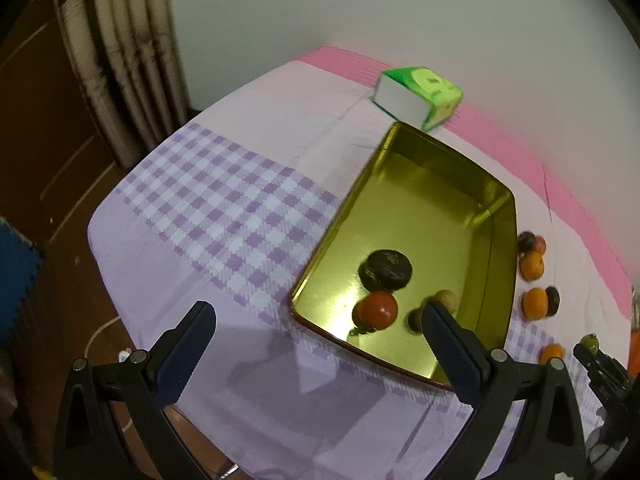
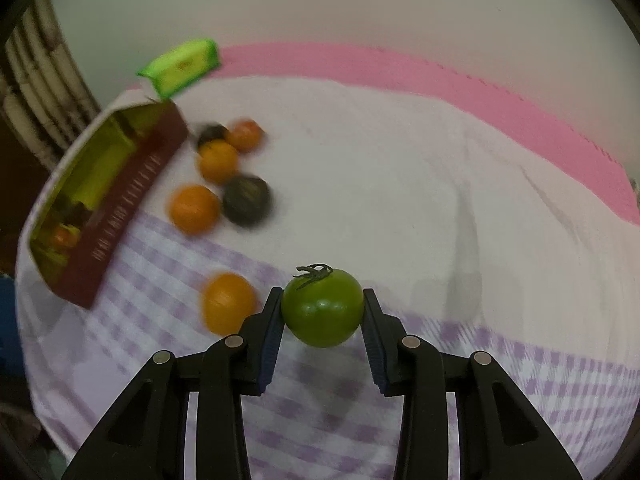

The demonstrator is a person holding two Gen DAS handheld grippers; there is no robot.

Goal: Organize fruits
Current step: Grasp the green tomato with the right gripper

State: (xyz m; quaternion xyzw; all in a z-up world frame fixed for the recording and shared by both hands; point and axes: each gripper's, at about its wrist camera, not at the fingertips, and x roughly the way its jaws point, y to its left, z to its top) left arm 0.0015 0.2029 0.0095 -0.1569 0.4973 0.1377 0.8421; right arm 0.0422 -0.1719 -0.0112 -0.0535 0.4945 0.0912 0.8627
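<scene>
The right gripper [image 2: 323, 312] is clamped on a green tomato [image 2: 322, 307] (stem up) above the cloth, the tin [image 2: 120, 208] lying to its left, nearer the empty, spread left gripper [image 1: 320, 344].

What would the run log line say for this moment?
right gripper: shut on green tomato | left gripper: open, empty | tin tray: holds red tomato

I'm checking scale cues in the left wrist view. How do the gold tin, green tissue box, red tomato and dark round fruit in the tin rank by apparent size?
1. Gold tin
2. Green tissue box
3. Dark round fruit
4. Red tomato, close to it in size
</scene>
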